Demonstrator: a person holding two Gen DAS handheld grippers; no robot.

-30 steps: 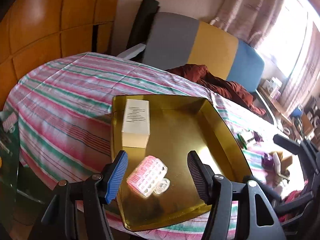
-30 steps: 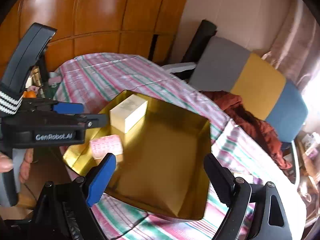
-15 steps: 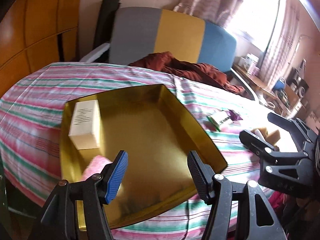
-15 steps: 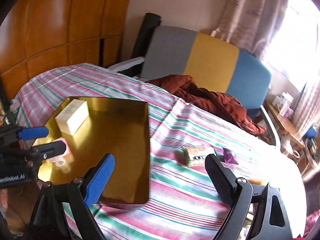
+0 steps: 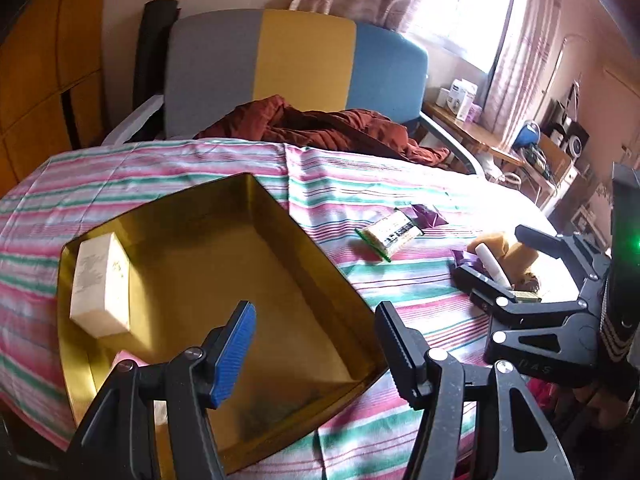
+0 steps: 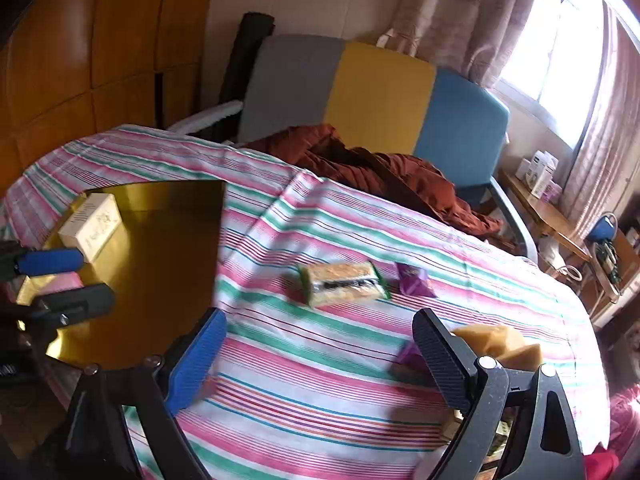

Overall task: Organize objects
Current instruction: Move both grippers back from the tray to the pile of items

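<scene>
Snack pack [image 6: 342, 283] lies on the striped desk [image 6: 320, 380], right of the gold tray [image 5: 248, 288]. Left hand-held gripper [image 5: 316, 344] hangs half spread and empty over the tray; right hand-held gripper [image 6: 320, 354] is opening wide, nothing between its jaws

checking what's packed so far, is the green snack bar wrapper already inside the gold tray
No, the snack bar lies on the striped cloth outside the gold tray.

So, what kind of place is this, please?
Probably a lived-in room at home, not a lab: a table under a striped cloth, a colour-blocked chair with a brown garment, and curtains at a window.
</scene>
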